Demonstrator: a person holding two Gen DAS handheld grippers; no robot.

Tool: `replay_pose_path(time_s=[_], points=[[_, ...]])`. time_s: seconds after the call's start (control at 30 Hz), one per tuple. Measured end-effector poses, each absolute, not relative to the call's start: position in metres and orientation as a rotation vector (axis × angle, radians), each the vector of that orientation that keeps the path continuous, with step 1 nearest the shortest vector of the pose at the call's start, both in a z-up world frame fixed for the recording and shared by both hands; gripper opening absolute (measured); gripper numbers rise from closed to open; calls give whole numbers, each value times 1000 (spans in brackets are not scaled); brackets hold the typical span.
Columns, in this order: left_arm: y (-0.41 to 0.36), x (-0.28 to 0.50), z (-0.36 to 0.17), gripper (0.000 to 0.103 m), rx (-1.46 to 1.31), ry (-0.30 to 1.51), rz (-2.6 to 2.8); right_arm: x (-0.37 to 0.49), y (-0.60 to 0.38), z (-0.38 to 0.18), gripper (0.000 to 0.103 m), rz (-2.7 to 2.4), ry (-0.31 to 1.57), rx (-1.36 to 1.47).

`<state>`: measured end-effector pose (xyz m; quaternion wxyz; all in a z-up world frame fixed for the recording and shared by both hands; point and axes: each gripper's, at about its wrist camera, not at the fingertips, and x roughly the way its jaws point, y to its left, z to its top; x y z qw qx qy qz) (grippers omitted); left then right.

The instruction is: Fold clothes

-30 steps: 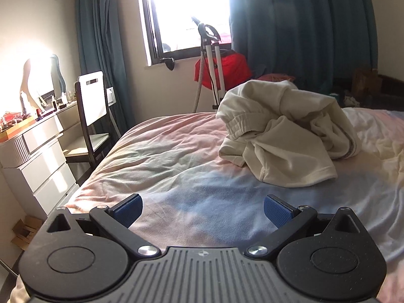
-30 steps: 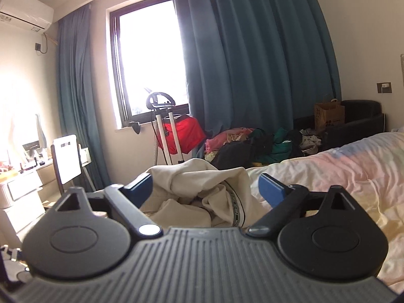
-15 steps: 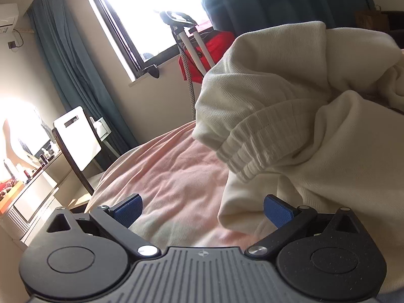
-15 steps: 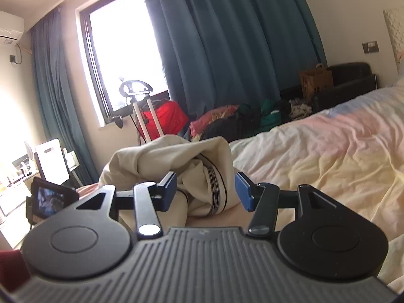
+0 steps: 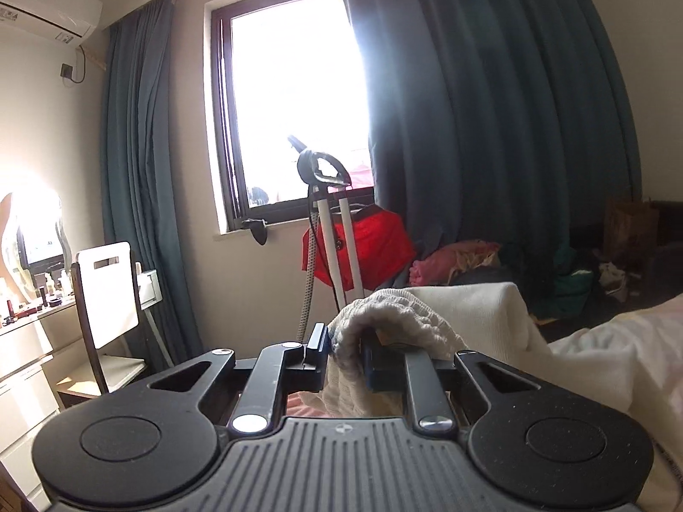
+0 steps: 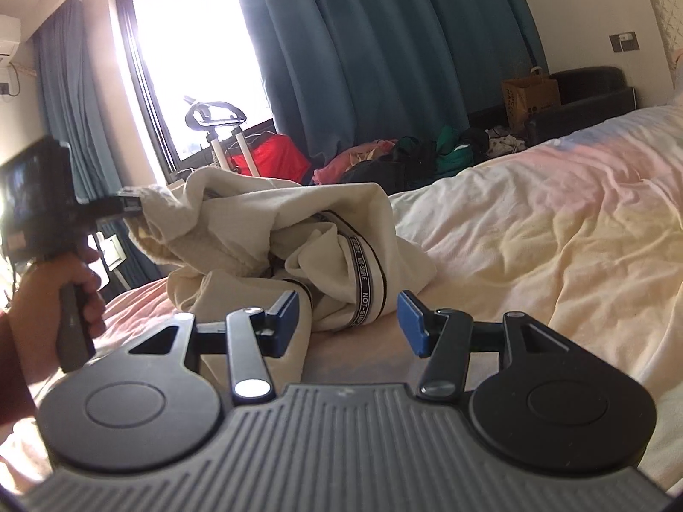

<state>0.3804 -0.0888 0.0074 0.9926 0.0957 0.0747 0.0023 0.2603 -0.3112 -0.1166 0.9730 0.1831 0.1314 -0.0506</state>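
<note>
A crumpled cream garment (image 6: 264, 230) with a black-and-white printed stripe lies on the pastel bed sheet (image 6: 555, 222). My left gripper (image 5: 346, 352) is shut on the garment's ribbed elastic hem (image 5: 397, 315) and holds it lifted; from the right wrist view the left gripper (image 6: 128, 205) grips the cloth's upper left corner. My right gripper (image 6: 348, 320) is open, low over the bed, with the striped fold of the garment just beyond its fingers.
A window (image 5: 290, 119) with teal curtains (image 5: 491, 128) is behind the bed. A garment steamer (image 5: 328, 230) and a red bag (image 5: 363, 247) stand under it. A chair (image 5: 106, 298) and dresser are left. A clothes pile (image 6: 410, 153) lies on the floor.
My left gripper closed on the garment's elastic hem and lifted it. My right gripper moved closer to the garment and opened wider than half a second ago.
</note>
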Motion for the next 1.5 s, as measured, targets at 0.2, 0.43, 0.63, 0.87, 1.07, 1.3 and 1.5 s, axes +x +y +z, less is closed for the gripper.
replay_pose_path(time_s=[0.2, 0.43, 0.63, 0.87, 1.07, 1.3, 1.5], points=[[-109, 292, 89, 15, 184, 83, -158, 245, -303, -115, 55, -108, 241, 332], [-105, 168, 136, 15, 92, 77, -313, 211, -305, -92, 55, -100, 114, 315], [-67, 111, 80, 15, 74, 218, -324, 185, -301, -85, 55, -60, 125, 294], [10, 128, -3, 15, -22, 420, -242, 179, -281, -97, 55, 62, 313, 355], [57, 131, -18, 15, -118, 436, -240, 193, -249, -120, 55, 284, 543, 418], [81, 141, -31, 15, -265, 489, -226, 217, -209, -152, 55, 273, 704, 308], [104, 175, -48, 15, -389, 555, -201, 243, -207, -170, 55, 265, 685, 401]])
